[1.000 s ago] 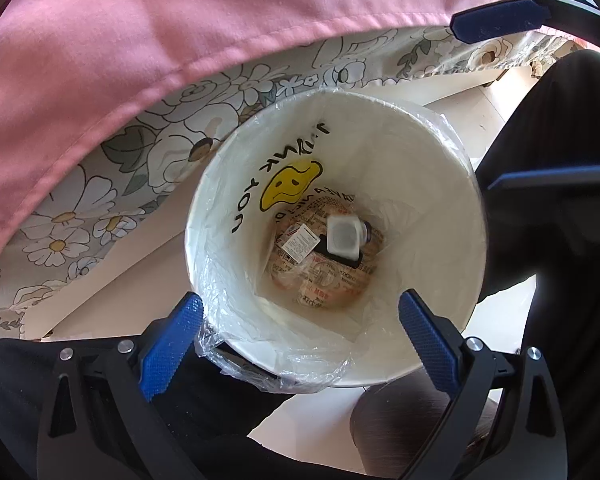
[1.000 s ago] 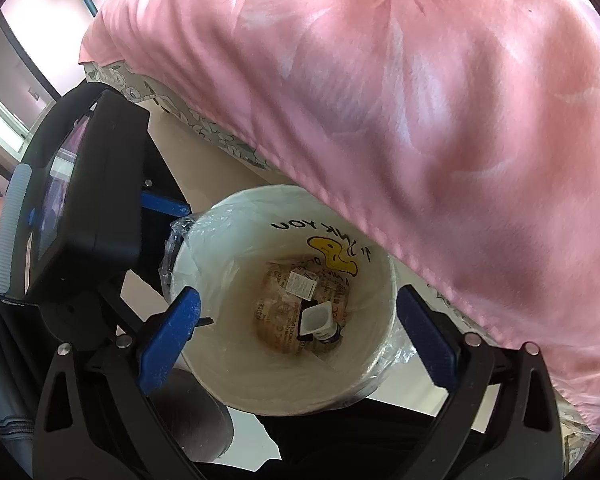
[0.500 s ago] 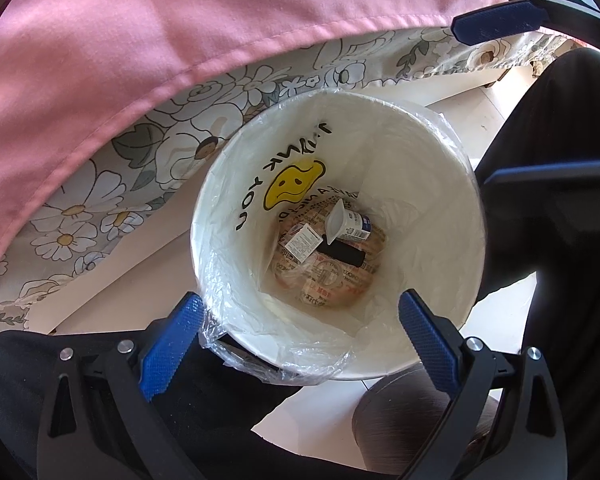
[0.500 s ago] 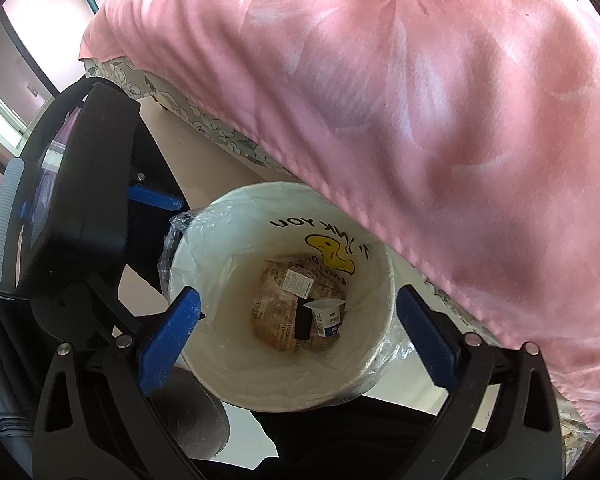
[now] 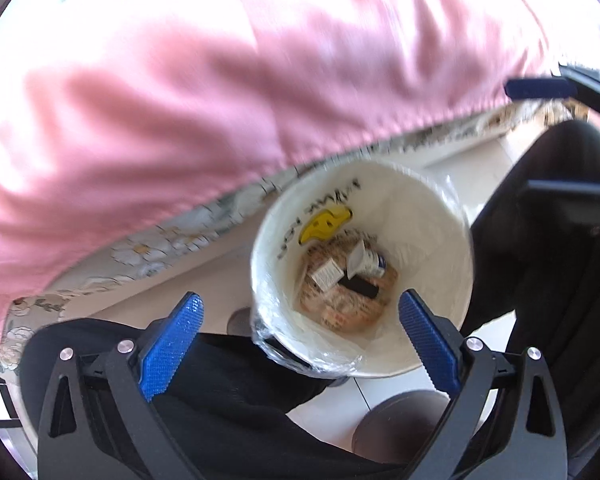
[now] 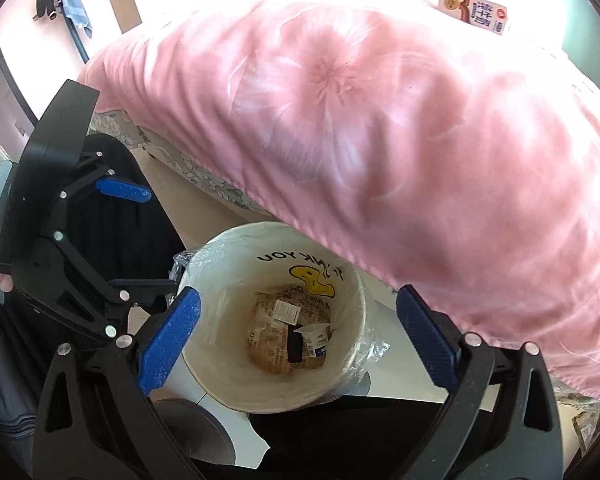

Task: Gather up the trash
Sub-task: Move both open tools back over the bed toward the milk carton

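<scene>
Both hand-held grippers, left (image 5: 300, 344) and right (image 6: 298, 344), wide open, empty; bin (image 6: 220, 280) below; carton (image 6: 476, 10) far across bed, right nearer.

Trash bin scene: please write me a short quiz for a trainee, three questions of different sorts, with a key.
1. True or false: the small yogurt cup lies inside the white trash bin.
2. Multiple choice: the left gripper is A) shut on the cup, B) open with nothing between its fingers, C) not in view.
3. Fill in: on the pink quilt, at the far top right of the right wrist view, lies a ____.

Key: 1 true; 2 B; 3 carton.
</scene>
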Demonstrator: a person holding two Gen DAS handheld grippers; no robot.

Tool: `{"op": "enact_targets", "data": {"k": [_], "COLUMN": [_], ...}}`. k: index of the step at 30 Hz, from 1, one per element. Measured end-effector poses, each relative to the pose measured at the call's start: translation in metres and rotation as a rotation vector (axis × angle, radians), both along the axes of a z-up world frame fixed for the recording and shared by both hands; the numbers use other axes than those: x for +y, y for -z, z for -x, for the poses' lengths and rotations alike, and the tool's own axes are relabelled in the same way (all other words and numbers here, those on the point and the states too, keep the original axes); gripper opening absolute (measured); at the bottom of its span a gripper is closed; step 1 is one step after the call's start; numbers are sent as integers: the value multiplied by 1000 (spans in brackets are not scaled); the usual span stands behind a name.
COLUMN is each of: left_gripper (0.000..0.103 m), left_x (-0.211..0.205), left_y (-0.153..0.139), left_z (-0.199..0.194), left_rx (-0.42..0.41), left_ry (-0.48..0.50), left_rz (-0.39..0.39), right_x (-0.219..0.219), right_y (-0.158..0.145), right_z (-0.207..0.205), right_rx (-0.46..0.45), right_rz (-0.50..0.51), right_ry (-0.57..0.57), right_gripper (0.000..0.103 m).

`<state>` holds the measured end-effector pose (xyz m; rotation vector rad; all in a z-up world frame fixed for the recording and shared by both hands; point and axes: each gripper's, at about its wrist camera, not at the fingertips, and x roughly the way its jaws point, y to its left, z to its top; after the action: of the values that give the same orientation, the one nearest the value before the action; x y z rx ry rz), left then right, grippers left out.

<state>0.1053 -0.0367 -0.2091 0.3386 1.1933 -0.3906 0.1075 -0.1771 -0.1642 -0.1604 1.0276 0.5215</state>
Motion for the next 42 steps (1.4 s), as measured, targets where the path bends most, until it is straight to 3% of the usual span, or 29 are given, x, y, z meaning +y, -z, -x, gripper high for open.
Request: {"op": "enact_targets", "data": {"k": [9,18,27,42], "left_gripper": [99,99,99,99], "left_x": [9,18,26,4], "left_y": [-62,-99,-116,-141], "left_z": [-23,-56,-97,-156], "left_rx": [-134,-199,-236,-292], "left_ry": [-97,-174,-206,-138], "left_rz": [9,35,31,29], "right_x": [-36,-46,-59,-89], "right_y": [-51,-80,-88,-101], "right_z": [-3,-17,-49,-160], "right_rx": [-102,-217,-229,-232], "right_rz": [-1,13,27,33], "right_ry": [195,143,141,148], "right_gripper": [96,96,96,96]}}
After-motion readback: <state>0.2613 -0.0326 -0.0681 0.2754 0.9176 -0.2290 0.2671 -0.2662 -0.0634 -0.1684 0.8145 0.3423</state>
